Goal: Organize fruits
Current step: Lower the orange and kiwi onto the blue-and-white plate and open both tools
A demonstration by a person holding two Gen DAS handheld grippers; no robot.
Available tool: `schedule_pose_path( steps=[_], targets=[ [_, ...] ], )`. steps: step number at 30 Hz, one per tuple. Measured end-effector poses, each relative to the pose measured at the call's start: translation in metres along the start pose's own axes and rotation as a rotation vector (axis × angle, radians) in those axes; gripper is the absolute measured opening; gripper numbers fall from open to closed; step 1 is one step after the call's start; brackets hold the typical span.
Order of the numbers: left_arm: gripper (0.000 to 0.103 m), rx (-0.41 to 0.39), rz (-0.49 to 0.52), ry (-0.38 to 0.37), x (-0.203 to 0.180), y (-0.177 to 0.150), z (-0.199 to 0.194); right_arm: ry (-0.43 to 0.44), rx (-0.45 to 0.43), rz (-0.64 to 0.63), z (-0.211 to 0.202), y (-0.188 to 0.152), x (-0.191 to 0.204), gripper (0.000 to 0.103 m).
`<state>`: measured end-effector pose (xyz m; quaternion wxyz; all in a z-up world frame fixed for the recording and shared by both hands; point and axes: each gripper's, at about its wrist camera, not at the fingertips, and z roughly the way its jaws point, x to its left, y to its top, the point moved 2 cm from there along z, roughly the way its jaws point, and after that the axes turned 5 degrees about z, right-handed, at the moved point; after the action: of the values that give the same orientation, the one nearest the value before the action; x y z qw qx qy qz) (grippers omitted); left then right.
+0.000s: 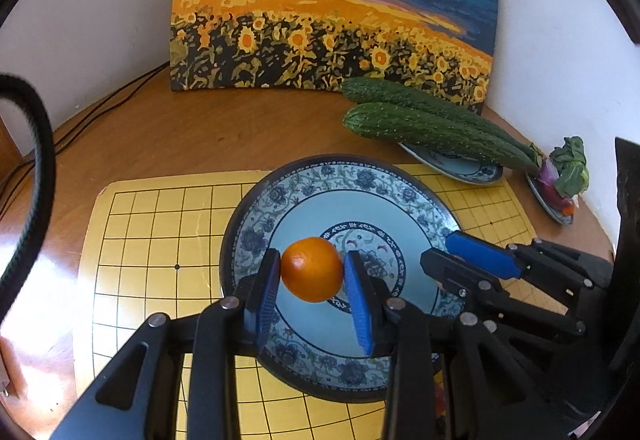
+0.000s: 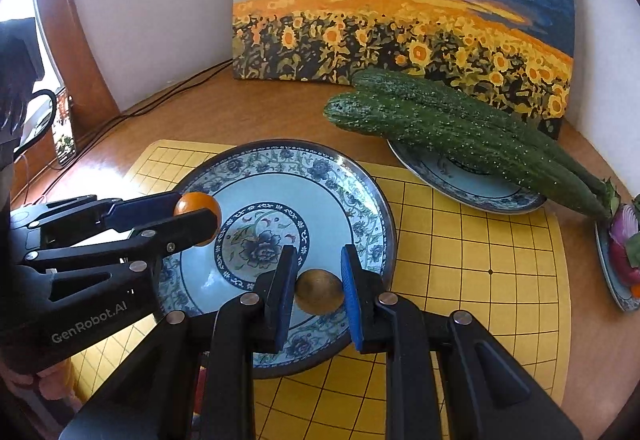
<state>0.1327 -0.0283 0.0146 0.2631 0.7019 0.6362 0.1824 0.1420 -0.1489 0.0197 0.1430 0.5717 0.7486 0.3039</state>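
Orange tangerine clamped in left fingers; brown kiwi, right-wrist view only, clamped in right fingers.

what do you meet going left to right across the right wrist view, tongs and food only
left tongs holding the orange → right tongs holding the brown fruit → cucumbers → red onion

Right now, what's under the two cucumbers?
A blue-patterned plate sits under the cucumbers. Its rim shows; the cucumbers hide much of its middle.
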Motion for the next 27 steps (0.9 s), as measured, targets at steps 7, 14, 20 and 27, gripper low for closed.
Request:
schedule_pose_path(
  steps=[7, 14, 20, 27],
  targets=[
    [0.034, 0.011, -0.002, 0.002, 0.000, -0.002, 0.004, 0.001, 0.009, 0.005, 0.005, -0.002, -0.002, 0.024],
    [0.035, 0.010, 0.005, 0.008, -0.002, -0.003, 0.005, 0.000, 0.020, 0.001, 0.008, -0.005, -0.001, 0.024],
    [0.035, 0.011, 0.003, 0.002, -0.002, -0.004, 0.003, 0.013, 0.030, 0.028, 0.010, -0.004, -0.002, 0.024],
    [0.042, 0.010, 0.012, 0.020, -0.002, -0.004, -0.004, 0.039, 0.026, 0.061, 0.006, -0.005, -0.005, 0.038]
  ],
)
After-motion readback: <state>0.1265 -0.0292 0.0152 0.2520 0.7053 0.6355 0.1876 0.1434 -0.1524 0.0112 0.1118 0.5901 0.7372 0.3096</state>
